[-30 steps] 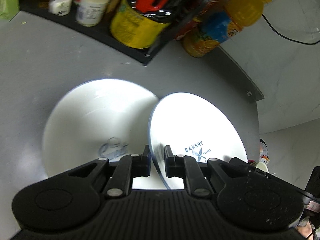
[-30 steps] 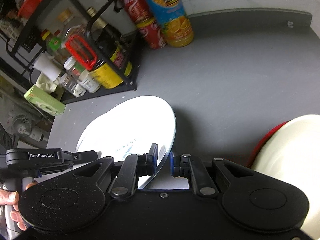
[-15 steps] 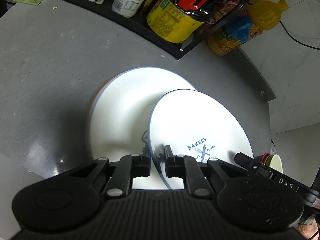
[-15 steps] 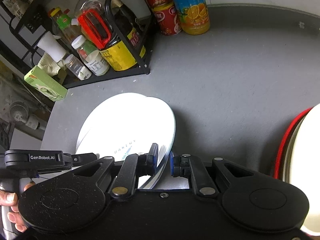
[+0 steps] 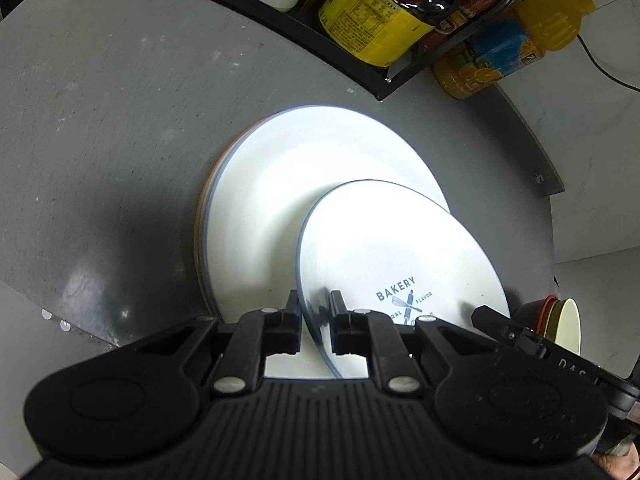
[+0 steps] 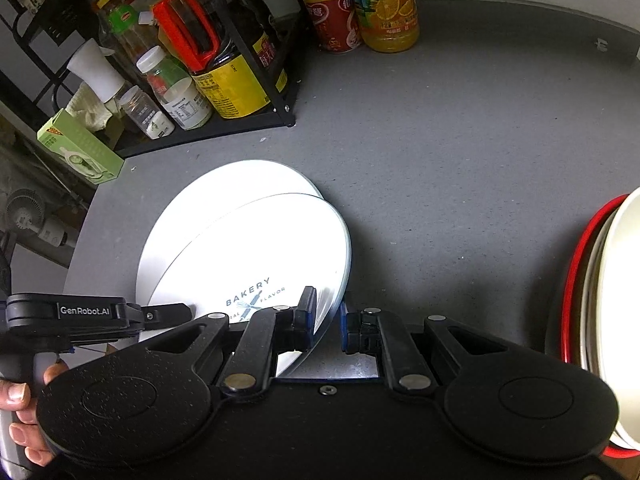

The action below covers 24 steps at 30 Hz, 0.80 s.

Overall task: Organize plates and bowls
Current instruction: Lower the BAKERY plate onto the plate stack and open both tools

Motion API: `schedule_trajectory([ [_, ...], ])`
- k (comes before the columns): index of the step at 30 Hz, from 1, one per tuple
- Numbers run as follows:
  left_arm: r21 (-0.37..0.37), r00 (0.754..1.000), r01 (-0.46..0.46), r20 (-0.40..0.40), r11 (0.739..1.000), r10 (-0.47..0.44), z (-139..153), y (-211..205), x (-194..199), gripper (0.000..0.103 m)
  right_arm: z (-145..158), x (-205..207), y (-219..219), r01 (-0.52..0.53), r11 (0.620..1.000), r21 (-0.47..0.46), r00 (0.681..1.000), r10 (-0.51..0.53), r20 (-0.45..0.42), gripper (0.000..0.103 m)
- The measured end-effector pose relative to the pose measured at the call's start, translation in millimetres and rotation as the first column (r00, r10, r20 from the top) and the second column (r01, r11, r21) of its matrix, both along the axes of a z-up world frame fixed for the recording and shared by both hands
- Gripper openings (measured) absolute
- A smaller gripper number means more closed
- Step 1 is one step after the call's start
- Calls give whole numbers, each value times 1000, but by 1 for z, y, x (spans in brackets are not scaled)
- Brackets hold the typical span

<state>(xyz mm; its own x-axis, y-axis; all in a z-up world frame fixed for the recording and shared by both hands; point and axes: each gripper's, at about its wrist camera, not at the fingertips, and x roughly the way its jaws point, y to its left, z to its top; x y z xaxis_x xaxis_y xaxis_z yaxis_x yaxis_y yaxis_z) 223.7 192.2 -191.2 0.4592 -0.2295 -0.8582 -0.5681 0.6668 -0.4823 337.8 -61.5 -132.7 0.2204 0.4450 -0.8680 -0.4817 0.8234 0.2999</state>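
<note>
We hold one white round plate printed BAKERY (image 5: 400, 264) between us, tilted over a stack of white round plates (image 5: 280, 184) lying flat on the grey round tabletop (image 5: 100, 120).

Left gripper (image 5: 314, 322): jaws closed on the near rim of the BAKERY plate, the rim running between the two black fingers.

Right gripper (image 6: 326, 320): the plate's edge sits in the gap; the left blue pad touches it, the right pad stands just apart, so we cannot tell whether this grip is firm.

The stack's lowest plate shows an orange-brown edge at its left side.

Surroundings, far side of the table:
- black wire rack (image 6: 256, 116) holding a yellow-labelled dark bottle with a red handle (image 6: 224, 72), a white-capped jar (image 6: 176, 96) and further small bottles;
- green cardboard box (image 6: 80, 152) at the rack's left end;
- orange juice bottle (image 6: 384, 4) and red drink can (image 6: 332, 20) just beside the rack.

At the right, well apart from the plates: nested bowls, red outside and cream inside (image 6: 600, 300).

The stretch of tabletop between the plates and the bowls is bare.
</note>
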Motion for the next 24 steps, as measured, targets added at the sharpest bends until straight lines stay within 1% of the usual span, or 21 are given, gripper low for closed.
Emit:
schedule_trajectory([
  [6,-15,999,-28,-15,999,28,-9,4,0,13,-4,-1,5,1,1000,-17,1000,0,2,11],
  [11,-17,998,-46,-31,999,45,-12,8,-1,13,-7,0,5,14,1000,-8,1000,-14,-7,9],
  [13,-9,998,-38,-48,999,38,-11,8,1,13,-9,0,5,10,1000,-2,1000,-10,-9,8],
  [15,16,997,-34,-70,999,35,-10,8,2,15,-9,0,8,1,1000,-8,1000,-1,-3,8],
  [17,31,996,-36,-75,999,39,-8,9,3,16,-10,0,9,1,1000,-10,1000,-1,-2,8],
  [19,35,996,-26,-83,999,29,-3,11,4,20,-10,0,10,2,1000,-9,1000,-3,-5,8],
  [21,48,997,-14,-75,999,18,4,12,5,31,-11,1,11,5,1000,-14,1000,-5,-2,8],
  [22,64,998,-13,-67,998,17,10,12,5,35,-11,1,10,6,1000,-13,1000,-6,-1,8],
  [24,99,998,-16,-58,995,22,19,14,5,51,-12,1,10,6,1000,-13,1000,-6,-2,9],
])
